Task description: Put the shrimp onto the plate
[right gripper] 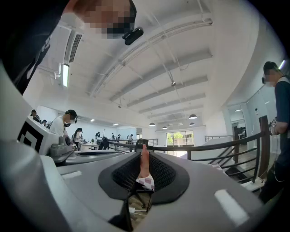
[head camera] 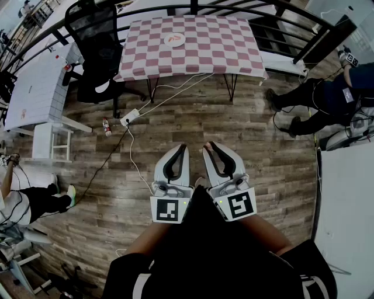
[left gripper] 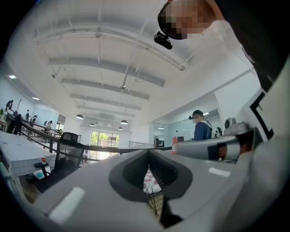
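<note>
In the head view a table with a red-and-white checked cloth stands far ahead across the wooden floor. On it lies a white plate with a small orange-red shape, too small to identify. My left gripper and right gripper are held side by side close to my body, well short of the table. Both point forward with jaws together and nothing between them. In the left gripper view the left gripper shows only a thin slit, through which the checked cloth appears. The right gripper shows the same in its own view.
A black railing curves behind the table. A black office chair stands at the table's left. A power strip with cables and a small bottle lie on the floor. A white table stands left. A person sits right.
</note>
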{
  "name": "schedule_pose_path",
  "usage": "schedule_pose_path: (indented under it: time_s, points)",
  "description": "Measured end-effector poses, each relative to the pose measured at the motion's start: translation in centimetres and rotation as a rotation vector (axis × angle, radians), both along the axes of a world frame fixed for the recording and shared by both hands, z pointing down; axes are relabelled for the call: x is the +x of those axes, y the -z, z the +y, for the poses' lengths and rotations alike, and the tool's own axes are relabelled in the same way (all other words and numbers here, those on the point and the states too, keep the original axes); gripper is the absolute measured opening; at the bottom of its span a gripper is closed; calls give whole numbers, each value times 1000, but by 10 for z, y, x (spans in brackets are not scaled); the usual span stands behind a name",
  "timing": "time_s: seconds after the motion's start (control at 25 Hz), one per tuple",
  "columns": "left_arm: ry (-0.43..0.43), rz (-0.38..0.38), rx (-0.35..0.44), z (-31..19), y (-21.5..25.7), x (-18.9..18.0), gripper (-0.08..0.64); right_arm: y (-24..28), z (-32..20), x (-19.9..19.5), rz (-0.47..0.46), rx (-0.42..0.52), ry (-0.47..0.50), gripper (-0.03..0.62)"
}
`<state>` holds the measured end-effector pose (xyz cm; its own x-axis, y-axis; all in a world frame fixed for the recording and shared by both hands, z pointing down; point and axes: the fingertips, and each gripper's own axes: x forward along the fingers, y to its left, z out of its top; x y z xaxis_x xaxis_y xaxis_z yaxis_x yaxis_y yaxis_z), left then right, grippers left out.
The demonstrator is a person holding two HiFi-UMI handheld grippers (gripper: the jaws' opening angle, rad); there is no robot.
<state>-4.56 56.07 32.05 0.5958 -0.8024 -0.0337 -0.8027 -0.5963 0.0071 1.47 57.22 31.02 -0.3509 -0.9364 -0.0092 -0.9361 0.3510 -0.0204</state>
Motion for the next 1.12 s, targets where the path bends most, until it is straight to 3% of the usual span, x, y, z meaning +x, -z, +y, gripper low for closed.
schedule_pose_path:
  time_s: [0.16, 0.36, 0.56, 0.76, 0.92, 1.12]
  points:
    - [7, -7, -7, 4, -7, 9, 9, -7, 6, 11, -5, -1, 0, 57]
    - [10, -21, -23, 2, -14, 16, 9, -12, 12, 28, -84, -15, 34, 58]
    - [8, -41, -28, -10, -25, 23, 9, -19, 4, 61, -94, -20, -23, 58]
    - [36, 26, 25, -42, -14, 24, 9, -23, -13, 80, -50, -22, -64, 58]
    - [41, 11, 48, -75, -12, 27, 9, -33, -35, 83, -53, -50, -51, 58]
    - [56, 10, 17, -124, -29, 24, 9, -45, -79, 90, -45, -70, -56, 58]
